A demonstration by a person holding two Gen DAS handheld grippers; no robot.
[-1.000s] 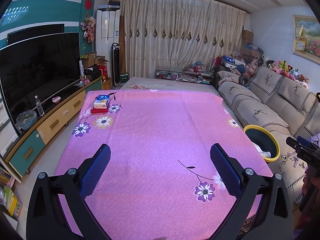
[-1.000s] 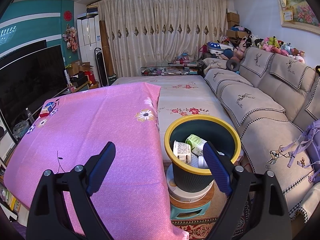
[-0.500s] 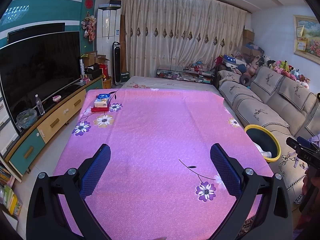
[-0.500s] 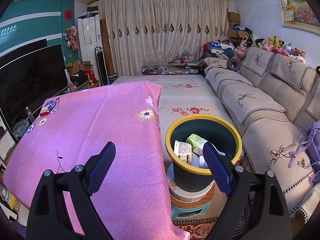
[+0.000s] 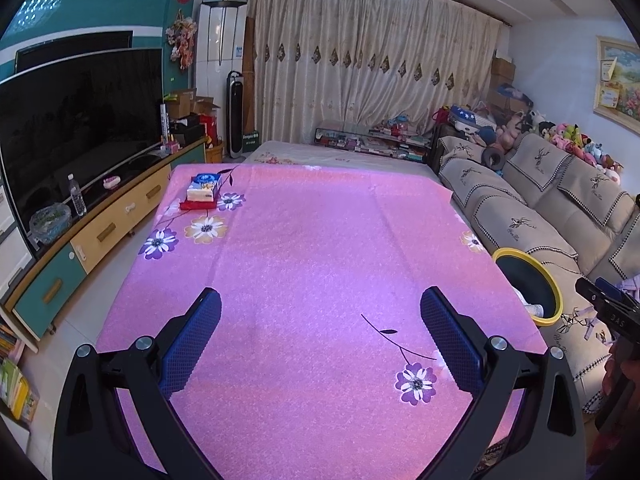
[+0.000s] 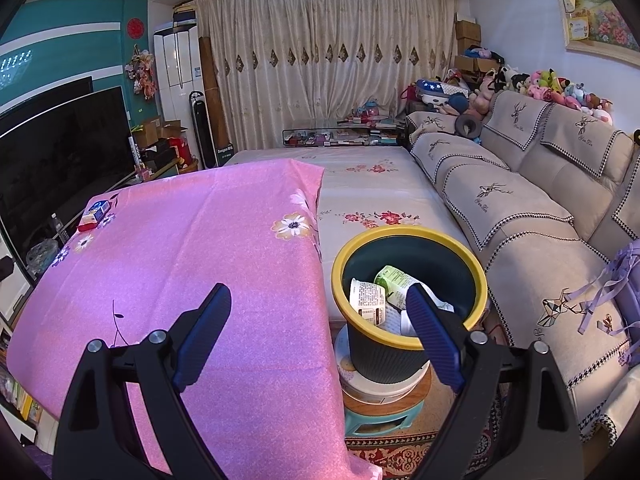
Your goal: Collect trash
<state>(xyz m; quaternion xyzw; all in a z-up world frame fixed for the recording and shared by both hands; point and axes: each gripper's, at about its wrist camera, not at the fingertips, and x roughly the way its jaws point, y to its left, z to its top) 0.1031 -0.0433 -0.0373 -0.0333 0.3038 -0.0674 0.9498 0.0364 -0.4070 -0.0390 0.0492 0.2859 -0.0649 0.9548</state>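
Observation:
A dark bin with a yellow rim [image 6: 408, 236] stands beside the table's right edge on a small stool. Inside it lie a white labelled packet [image 6: 368, 300] and a green-and-white packet [image 6: 394, 278]. My right gripper [image 6: 318, 304] hovers open near the table's edge, its right finger over the bin's mouth, nothing between the jaws. My left gripper [image 5: 320, 308] is open above the pink flowered tablecloth [image 5: 312, 248], empty. In the left wrist view the bin [image 5: 532, 280] shows at the right, with part of the right gripper's body [image 5: 608, 310] at the frame edge.
A tissue pack on a red box [image 5: 204, 192] lies at the table's far left corner. A TV and low cabinet [image 5: 80, 216] run along the left. A beige sofa [image 6: 532, 216] lines the right. A person's hand [image 5: 624, 372] shows at the far right.

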